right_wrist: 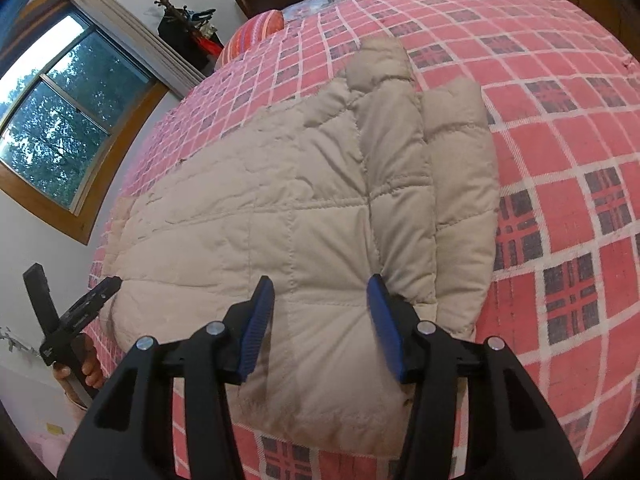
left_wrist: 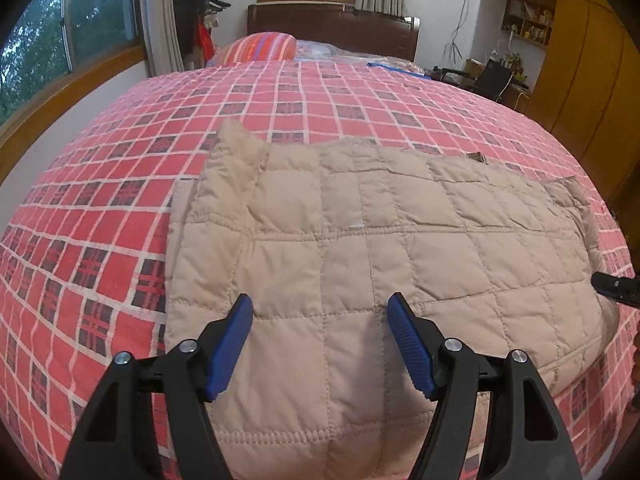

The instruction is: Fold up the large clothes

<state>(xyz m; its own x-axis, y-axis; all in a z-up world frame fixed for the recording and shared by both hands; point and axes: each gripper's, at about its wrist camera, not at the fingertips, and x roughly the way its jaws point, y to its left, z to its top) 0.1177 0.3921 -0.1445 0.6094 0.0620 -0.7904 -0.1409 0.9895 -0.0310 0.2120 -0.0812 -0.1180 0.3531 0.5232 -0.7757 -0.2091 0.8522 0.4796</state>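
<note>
A: The beige quilted padded jacket (left_wrist: 380,248) lies flat and partly folded on the red-and-white checked bedspread (left_wrist: 120,208), near its close edge.

B: The left gripper (left_wrist: 320,312) hovers over it, blue pads spread wide, gripping nothing.

A: The right gripper (right_wrist: 320,292) is likewise gaping above the jacket's folded sleeve side, empty.

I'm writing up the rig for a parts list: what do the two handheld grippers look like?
Both look alike. The left gripper and right gripper each have two black plastic arms with triangular cut-outs, silver round pivot bolts, and ribbed blue finger pads. Seen from the right wrist view, the left one has a black handle with small white lettering, too small to read. No cables or sleeves show.
</note>
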